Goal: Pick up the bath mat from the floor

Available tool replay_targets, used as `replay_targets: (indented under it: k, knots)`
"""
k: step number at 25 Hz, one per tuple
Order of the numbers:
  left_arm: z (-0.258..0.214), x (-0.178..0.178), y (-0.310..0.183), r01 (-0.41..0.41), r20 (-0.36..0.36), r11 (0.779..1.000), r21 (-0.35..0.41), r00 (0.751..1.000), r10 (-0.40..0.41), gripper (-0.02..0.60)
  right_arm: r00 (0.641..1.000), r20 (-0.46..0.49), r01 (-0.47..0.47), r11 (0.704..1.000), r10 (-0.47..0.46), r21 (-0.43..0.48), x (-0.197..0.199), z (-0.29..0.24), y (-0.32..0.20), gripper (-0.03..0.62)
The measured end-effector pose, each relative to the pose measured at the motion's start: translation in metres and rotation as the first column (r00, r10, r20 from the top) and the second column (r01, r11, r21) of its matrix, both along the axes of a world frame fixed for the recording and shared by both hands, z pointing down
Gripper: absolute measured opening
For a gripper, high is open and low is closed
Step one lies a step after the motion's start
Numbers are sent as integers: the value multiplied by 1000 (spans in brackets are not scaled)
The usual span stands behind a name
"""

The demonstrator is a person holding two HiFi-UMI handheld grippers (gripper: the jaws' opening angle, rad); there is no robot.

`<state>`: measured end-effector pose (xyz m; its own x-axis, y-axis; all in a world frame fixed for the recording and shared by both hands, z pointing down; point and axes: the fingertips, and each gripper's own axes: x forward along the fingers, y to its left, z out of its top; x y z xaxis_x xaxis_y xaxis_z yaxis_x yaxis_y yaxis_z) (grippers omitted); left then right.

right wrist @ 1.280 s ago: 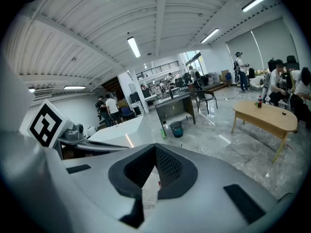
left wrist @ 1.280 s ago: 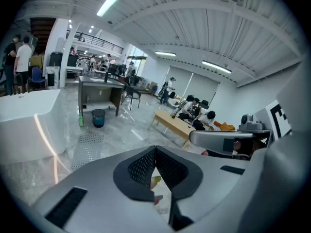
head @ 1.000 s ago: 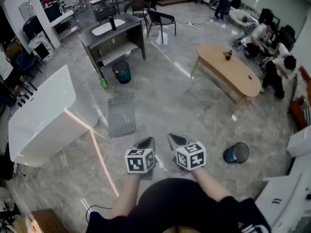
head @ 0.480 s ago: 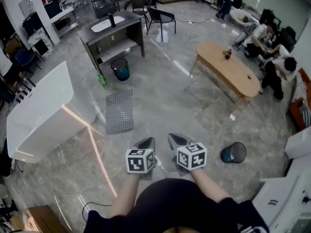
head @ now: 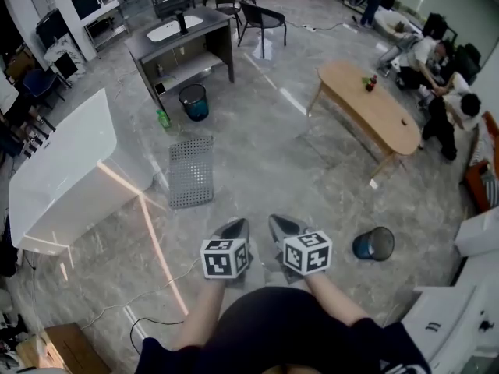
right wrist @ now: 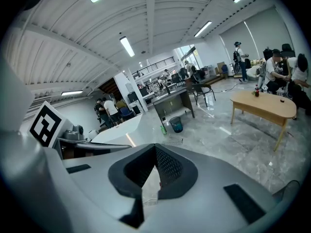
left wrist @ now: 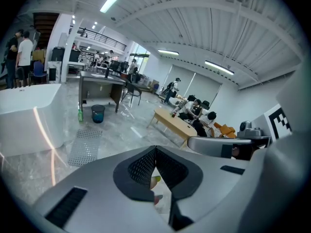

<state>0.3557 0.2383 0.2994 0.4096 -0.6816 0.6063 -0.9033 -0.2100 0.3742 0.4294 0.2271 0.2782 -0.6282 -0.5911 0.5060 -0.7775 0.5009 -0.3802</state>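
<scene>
**Approach step: mat not yet reached, both tools clenched**

Head view
- The grey perforated rectangular bath mat (head: 192,171) lies flat on the grey marbled floor (head: 312,170), just beside the near end of the white bathtub (head: 70,170), on the side towards the person.
- A blue waste bin (head: 193,100) stands further out from the bathtub, beyond the mat.
- The left hand-held gripper (head: 236,226) and right hand-held gripper (head: 282,224) are held side by side close to the body. Both are well apart from the bathtub and from the mat.

Left gripper view
- The jaws are clenched tip to tip with nothing gripped; only floor shows through the gap behind the tips (left wrist: 155,150).
- The bath mat (left wrist: 83,147) is on the floor next to the bathtub (left wrist: 29,115), left of the jaw line and far off.

Right gripper view
- The jaws of this gripper (right wrist: 155,147) are likewise pressed together and empty.
- The mat (right wrist: 171,141) shows as a small patch by the foot of the bathtub (right wrist: 119,129), just above the jaw tips.

Judgement
- The pick-up has not begun; this is the walk-in.
- The next move calls for closing on the bathtub end, bending low and spreading at least one pair of jaws.
- The jaws should take the mat by an edge or corner. It lies flush to the floor, so a jaw will likely have to work under the rim.
</scene>
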Motion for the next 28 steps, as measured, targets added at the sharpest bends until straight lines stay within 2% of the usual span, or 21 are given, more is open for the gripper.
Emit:
replay_targets:
  k: [16,28]
  knots:
    - [3,-12,-105,-3,-24,1000,-16,1000,2,0,999,20,-37,999,37,-6,-12,0,-97,11]
    - [-11,-54,-210,-8,-8,1000,-4,1000,8,2,999,35,-19,1000,18,7,-55,-19,-209,11]
